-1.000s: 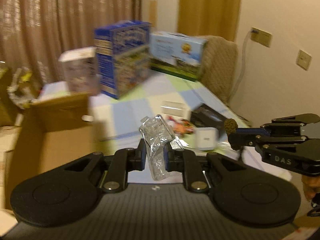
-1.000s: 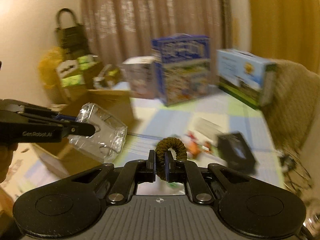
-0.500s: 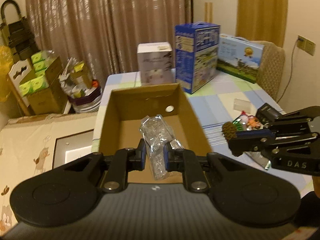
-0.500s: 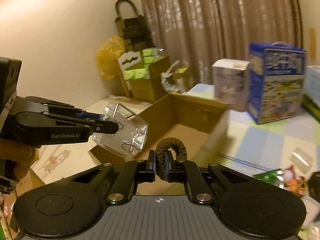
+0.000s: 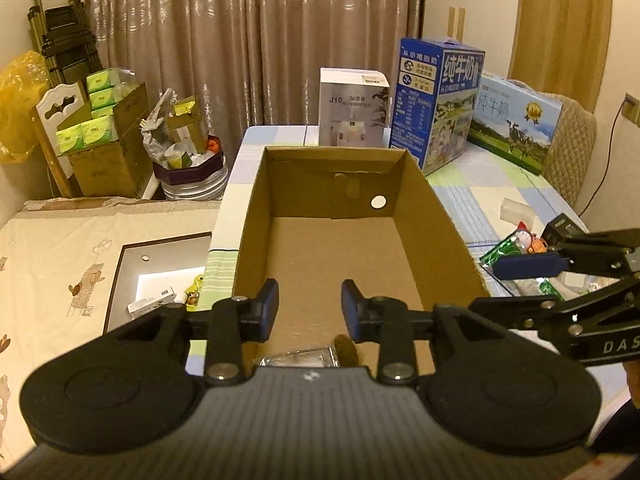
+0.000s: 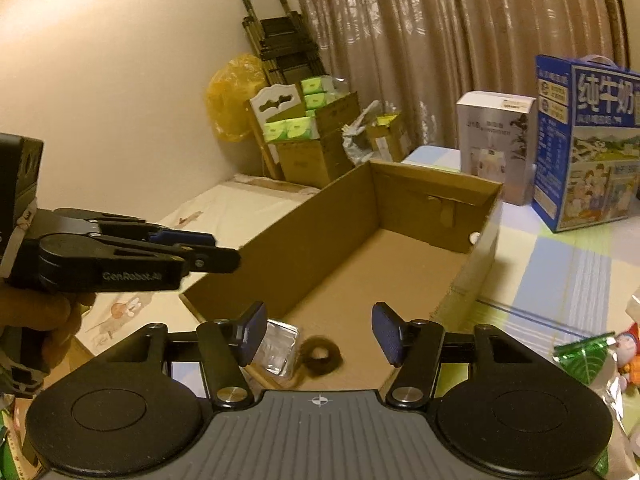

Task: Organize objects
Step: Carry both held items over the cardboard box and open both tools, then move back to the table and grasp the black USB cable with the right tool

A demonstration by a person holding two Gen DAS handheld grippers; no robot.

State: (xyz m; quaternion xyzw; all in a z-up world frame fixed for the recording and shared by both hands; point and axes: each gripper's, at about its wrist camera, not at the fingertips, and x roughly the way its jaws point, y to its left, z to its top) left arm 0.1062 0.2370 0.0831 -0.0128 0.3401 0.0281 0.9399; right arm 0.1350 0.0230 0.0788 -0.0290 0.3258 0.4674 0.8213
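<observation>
Two pairs of tongs hover over the near end of an open cardboard box [image 5: 332,256], and both stand spread with nothing between their blue pads. The left tongs [image 5: 309,307] point straight down the length of the box; the right tongs [image 6: 319,334] face it from the near right corner, and each pair shows at the edge of the other's view. On the box floor at the near end lie two things: a crumpled clear plastic package [image 6: 278,346] and, just beside it on the right, a brown braided loop [image 6: 320,356], which looks slightly blurred. From the left wrist only a sliver of the package [image 5: 298,358] and the top of the loop [image 5: 346,350] show above the tool body. The rest of the box floor is bare cardboard, with a round hole in the far wall. The box sits on a counter [image 5: 480,196] covered with a checked cloth. Behind it stand a white humidifier carton [image 5: 352,106] and a blue milk carton [image 5: 436,100]. To the right of the box, small packets and a toy figure [image 5: 524,236] lie on the counter.
</observation>
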